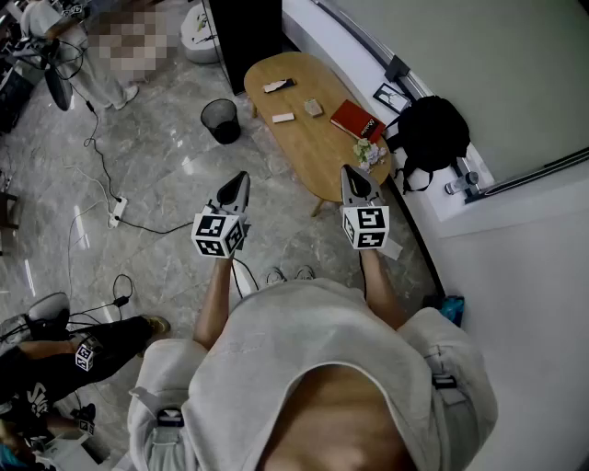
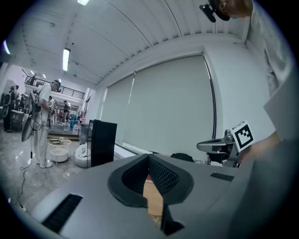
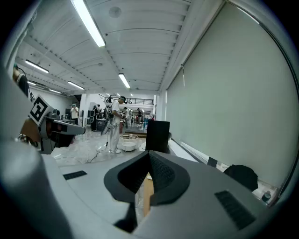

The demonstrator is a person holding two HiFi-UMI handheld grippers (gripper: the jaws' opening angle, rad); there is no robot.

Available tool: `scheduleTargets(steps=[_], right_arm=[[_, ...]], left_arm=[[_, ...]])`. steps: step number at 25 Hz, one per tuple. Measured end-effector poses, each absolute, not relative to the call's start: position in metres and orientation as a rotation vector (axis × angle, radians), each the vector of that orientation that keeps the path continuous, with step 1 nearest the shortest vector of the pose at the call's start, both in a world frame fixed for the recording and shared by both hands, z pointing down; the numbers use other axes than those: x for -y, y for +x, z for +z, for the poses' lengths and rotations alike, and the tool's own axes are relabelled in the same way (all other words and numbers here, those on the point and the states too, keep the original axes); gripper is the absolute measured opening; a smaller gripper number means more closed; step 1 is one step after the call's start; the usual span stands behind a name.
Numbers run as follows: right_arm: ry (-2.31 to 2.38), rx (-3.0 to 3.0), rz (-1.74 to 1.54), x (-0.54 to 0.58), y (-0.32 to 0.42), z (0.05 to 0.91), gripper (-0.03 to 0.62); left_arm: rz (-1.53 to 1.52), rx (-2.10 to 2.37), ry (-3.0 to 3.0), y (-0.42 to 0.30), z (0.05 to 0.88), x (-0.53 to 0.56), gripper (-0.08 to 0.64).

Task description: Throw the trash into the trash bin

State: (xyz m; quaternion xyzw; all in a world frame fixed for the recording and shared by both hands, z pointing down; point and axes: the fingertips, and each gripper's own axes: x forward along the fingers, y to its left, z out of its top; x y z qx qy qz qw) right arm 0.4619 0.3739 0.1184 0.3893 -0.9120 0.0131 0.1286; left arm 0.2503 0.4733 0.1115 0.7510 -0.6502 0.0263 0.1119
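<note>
A black mesh trash bin stands on the marble floor left of a low oval wooden table. On the table lie a small white scrap, a tan scrap, a dark-and-white item, a red book and a crumpled greenish-white wad. My left gripper hovers over the floor short of the table, shut and empty. My right gripper is level with it above the table's near end, also shut on nothing. In both gripper views the jaw tips meet, left gripper and right gripper.
A black backpack rests on the window ledge right of the table. Cables and a power strip run across the floor at left. One person stands at the far left; another sits low at the left. A black cabinet is behind the table.
</note>
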Motion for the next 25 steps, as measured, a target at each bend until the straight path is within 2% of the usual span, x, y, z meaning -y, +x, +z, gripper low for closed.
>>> scheduleTargets(steps=[25], right_arm=[[1.065,2.724,-0.002,-0.356,0.461,0.131,0.031]], left_arm=[[0.113,1.961,2.150,0.264,0.115,-0.463,0.017]])
